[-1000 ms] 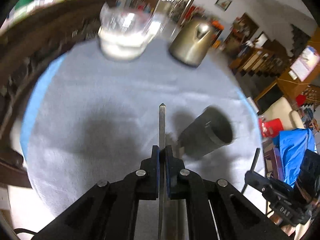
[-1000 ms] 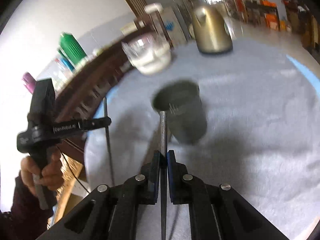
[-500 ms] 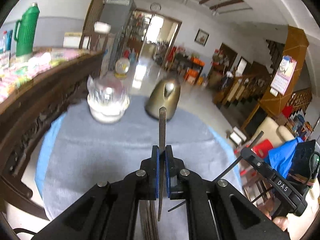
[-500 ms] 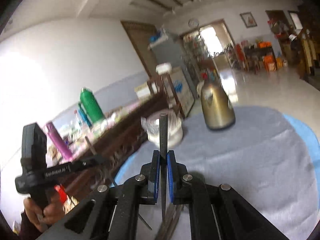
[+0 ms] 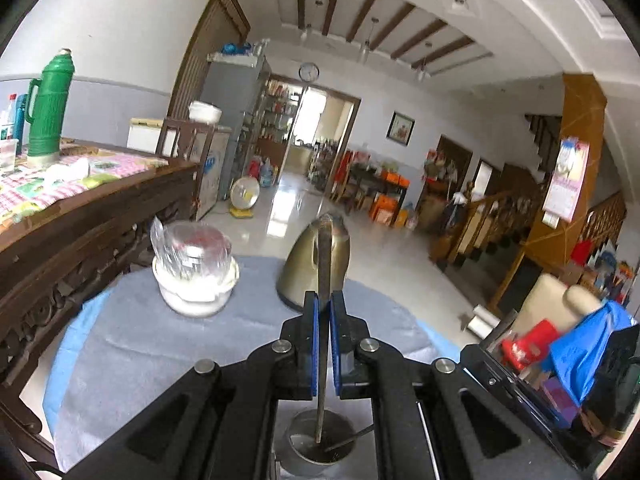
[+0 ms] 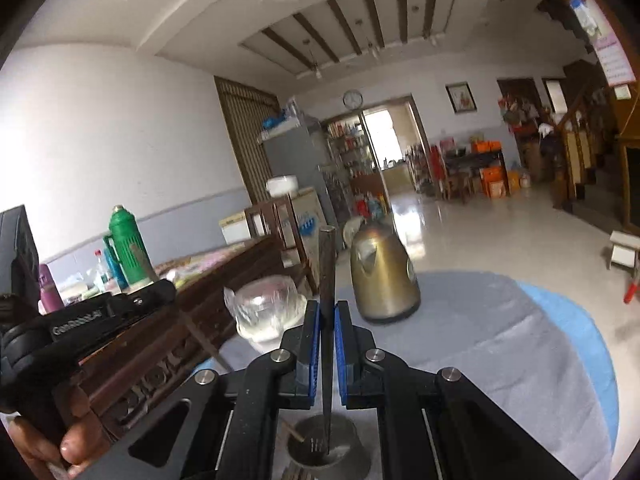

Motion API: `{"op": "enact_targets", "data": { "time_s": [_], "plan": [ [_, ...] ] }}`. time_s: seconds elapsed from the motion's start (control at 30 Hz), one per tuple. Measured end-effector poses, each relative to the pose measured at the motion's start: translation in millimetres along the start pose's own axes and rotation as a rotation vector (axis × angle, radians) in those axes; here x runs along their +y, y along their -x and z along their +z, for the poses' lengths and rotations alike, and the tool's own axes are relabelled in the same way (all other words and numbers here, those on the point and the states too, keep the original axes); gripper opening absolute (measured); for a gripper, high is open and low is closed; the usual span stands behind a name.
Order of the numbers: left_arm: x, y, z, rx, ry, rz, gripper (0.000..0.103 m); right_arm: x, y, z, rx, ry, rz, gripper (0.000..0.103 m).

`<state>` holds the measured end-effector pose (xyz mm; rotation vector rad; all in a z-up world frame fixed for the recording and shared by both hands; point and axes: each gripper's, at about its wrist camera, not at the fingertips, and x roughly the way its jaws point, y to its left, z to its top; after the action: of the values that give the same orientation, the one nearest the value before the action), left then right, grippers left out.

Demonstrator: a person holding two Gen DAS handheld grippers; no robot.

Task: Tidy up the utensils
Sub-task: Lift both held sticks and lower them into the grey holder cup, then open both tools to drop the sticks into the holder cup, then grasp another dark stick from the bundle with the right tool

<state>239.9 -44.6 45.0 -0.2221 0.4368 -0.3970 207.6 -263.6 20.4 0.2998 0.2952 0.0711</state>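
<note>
Left gripper (image 5: 324, 312) clamped on flat metal utensil handle (image 5: 323, 264), long axis upright, lower end over steel holder cup (image 5: 320, 446). Right gripper (image 6: 327, 322) clamped on fork (image 6: 327, 280), upright, tines down inside cup (image 6: 326, 446). Beyond, on grey tablecloth (image 5: 140, 344): gold kettle (image 5: 300, 272), glass-lidded bowl (image 5: 194, 272). Nothing blocks cup.

A round table (image 5: 132, 356) carries the things, covered by a grey cloth (image 6: 496, 344) with a light blue layer showing at its rim. A brass-coloured kettle (image 5: 314, 268) stands upright toward the far edge. Just left of the kettle sits a white bowl (image 5: 196, 292) with crinkled clear plastic on top. On the near side of the kettle, well apart from it, stands a metal cup (image 5: 318, 446), mouth up.
</note>
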Motion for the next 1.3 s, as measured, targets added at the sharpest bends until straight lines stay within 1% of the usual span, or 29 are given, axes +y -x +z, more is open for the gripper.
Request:
{"op": "enact_targets", "data": {
  "time_s": [0.17,0.23,0.3,0.33,0.37,0.4,0.43,0.47,0.5,0.53,0.57,0.6,0.63,0.73,0.8,0.83,0.9,0.93,1.0,1.03,1.13,1.17,1.23,1.3],
  "plan": [
    [2.1,-30.7,-26.2,0.139,-0.026,0.028,0.006,-9.3,-19.0,-12.8,0.102,-0.014,-0.003,0.008],
    [4.9,-35.7,-32.3,0.179,-0.029,0.047,0.006,-11.0,-21.3,-15.5,0.137,-0.028,0.007,0.009],
    [5.5,-36.4,-36.4,0.21,-0.04,0.06,0.008,-15.3,-17.9,-17.8,0.162,-0.047,0.024,0.01],
    [5.9,-35.5,-38.7,0.217,-0.053,0.065,0.015,-18.3,-17.0,-17.4,0.174,-0.06,0.035,0.01],
    [5.6,-33.3,-40.0,0.222,-0.07,0.079,0.033,-19.2,-17.7,-17.2,0.181,-0.069,0.042,0.011],
    [5.6,-31.4,-41.5,0.223,-0.083,0.096,0.054,-20.6,-16.4,-16.3,0.188,-0.079,0.046,0.014],
    [6.4,-27.5,-43.1,0.216,-0.093,0.116,0.059,-22.5,-13.6,-15.3,0.191,-0.09,0.049,0.017],
    [7.4,-23.4,-44.1,0.207,-0.102,0.124,0.06,-26.1,-8.6,-15.3,0.188,-0.098,0.055,0.024],
    [8.6,-18.3,-45.3,0.205,-0.119,0.13,0.06,-28.4,-2.9,-14.9,0.178,-0.111,0.067,0.033],
    [10.2,-15.0,-46.0,0.208,-0.133,0.135,0.061,-30.5,3.8,-13.6,0.162,-0.124,0.078,0.038],
    [13.6,-9.6,-48.5,0.211,-0.146,0.152,0.064,-32.0,8.0,-13.9,0.145,-0.134,0.085,0.055],
    [17.3,-5.9,-51.2,0.21,-0.147,0.163,0.065,-34.9,15.2,-13.8,0.118,-0.147,0.091,0.065],
    [23.5,-0.9,-55.1,0.213,-0.144,0.173,0.066,-39.1,26.0,-14.3,0.086,-0.164,0.099,0.065],
    [42.9,7.8,-70.1,0.25,-0.133,0.207,0.066,-47.4,48.3,-18.6,0.034,-0.188,0.129,0.065],
    [58.5,12.2,-82.8,0.285,-0.113,0.233,0.066,-47.5,57.2,-22.7,0.026,-0.178,0.141,0.065],
    [64.1,12.9,-88.4,0.301,-0.106,0.24,0.066,-47.8,59.7,-28.3,0.048,-0.17,0.148,0.065],
    [81.9,15.1,-104.9,0.353,-0.071,0.267,0.066,-46.9,58.3,-38.0,0.099,-0.172,0.165,0.061],
    [86.6,15.5,-110.5,0.37,-0.06,0.273,0.066,-45.9,55.3,-48.1,0.14,-0.174,0.179,0.059],
    [96.8,16.8,-126.2,0.415,-0.028,0.281,0.066,-41.4,49.2,-63.5,0.203,-0.156,0.184,0.042],
    [99.3,17.1,-132.2,0.434,-0.02,0.28,0.066,-36.8,42.1,-76.3,0.253,-0.141,0.179,0.038],
    [100.0,18.3,-155.4,0.501,-0.005,0.267,0.066,-29.3,23.0,-105.3,0.365,-0.132,0.182,0.037],
    [98.2,17.2,-161.4,0.52,-0.011,0.264,0.066,-24.4,12.5,-116.5,0.416,-0.127,0.188,0.036],
    [95.4,14.7,-171.3,0.553,-0.018,0.258,0.066,-18.1,-5.6,-136.9,0.501,-0.122,0.185,0.03],
    [96.4,11.0,-177.7,0.584,-0.007,0.251,0.066,-13.7,-25.0,-157.5,0.594,-0.131,0.2,0.027]
  ]
}}
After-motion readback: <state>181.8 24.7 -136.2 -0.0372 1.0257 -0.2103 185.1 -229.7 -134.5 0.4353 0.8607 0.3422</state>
